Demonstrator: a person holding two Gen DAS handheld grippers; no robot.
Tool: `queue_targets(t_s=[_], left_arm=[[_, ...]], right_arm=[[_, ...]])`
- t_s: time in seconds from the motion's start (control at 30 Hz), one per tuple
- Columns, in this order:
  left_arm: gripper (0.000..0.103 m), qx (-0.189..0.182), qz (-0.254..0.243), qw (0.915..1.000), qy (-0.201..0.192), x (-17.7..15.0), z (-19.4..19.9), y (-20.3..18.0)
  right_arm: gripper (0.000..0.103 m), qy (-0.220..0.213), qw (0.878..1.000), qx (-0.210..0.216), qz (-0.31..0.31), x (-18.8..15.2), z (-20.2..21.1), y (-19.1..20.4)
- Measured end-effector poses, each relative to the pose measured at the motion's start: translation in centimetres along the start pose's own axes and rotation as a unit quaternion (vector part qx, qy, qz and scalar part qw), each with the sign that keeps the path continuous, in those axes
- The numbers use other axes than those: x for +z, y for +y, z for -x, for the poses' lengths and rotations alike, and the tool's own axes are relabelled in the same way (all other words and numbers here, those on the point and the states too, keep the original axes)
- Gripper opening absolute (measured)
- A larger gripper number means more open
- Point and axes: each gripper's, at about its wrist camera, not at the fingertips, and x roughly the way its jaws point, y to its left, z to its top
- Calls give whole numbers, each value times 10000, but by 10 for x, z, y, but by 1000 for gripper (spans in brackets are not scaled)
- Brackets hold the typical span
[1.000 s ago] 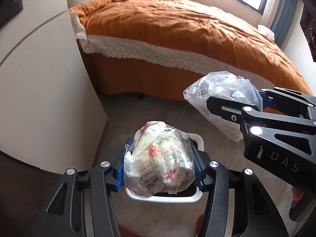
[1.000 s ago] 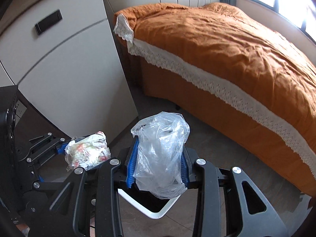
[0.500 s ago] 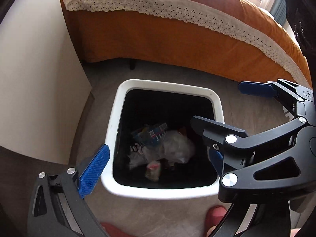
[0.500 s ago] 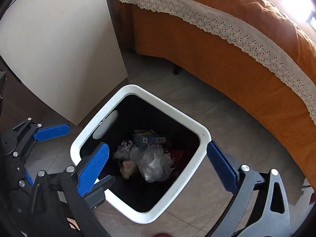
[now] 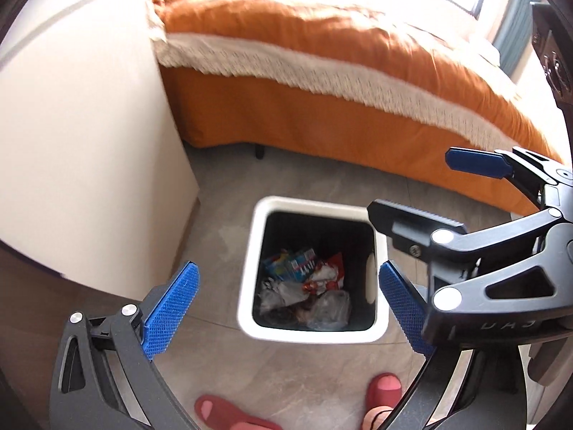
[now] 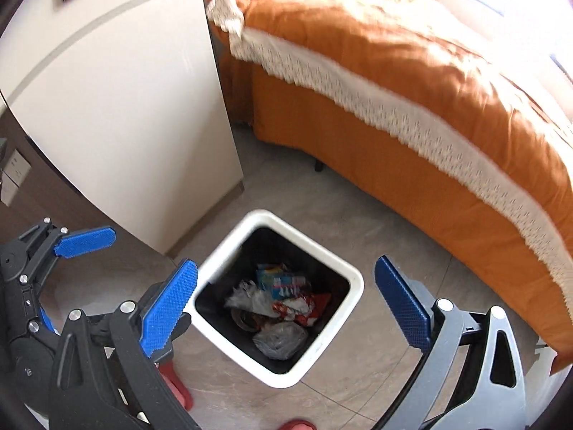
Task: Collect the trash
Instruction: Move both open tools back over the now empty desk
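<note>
A white trash bin [image 5: 250,243] with a black inside stands on the floor below both grippers; it also shows in the right wrist view [image 6: 354,283]. Inside lie a clear plastic bag [image 5: 331,310] [image 6: 281,335], a crumpled white bag with red print [image 5: 324,276] [image 6: 292,308] and a blue packet [image 5: 292,263] [image 6: 277,279]. My left gripper [image 5: 286,310] is open and empty above the bin. My right gripper [image 6: 286,308] is open and empty above the bin; it shows at the right in the left wrist view [image 5: 412,182].
A bed with an orange cover and white lace trim [image 5: 340,82] [image 6: 412,82] stands behind the bin. A white cabinet [image 5: 78,136] [image 6: 118,100] stands at the left. Red slippers [image 5: 229,412] are on the grey floor just below the bin.
Both grippers opened and dropped their bags into the bin one second to half a second ago. Since then both have lifted away, so the bin looks smaller.
</note>
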Motion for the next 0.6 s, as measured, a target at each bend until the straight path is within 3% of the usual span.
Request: queue_targets(t_s=[0.33,0.6], left_arm=[[98,581,519,9948,-661,47,156,48],[98,1173,1576,9707,-1383,72,325,121]], right_arm=[[99,-957,9952,134,174,91,138,55],[99,-1871,9761,734,821,172,252,142]])
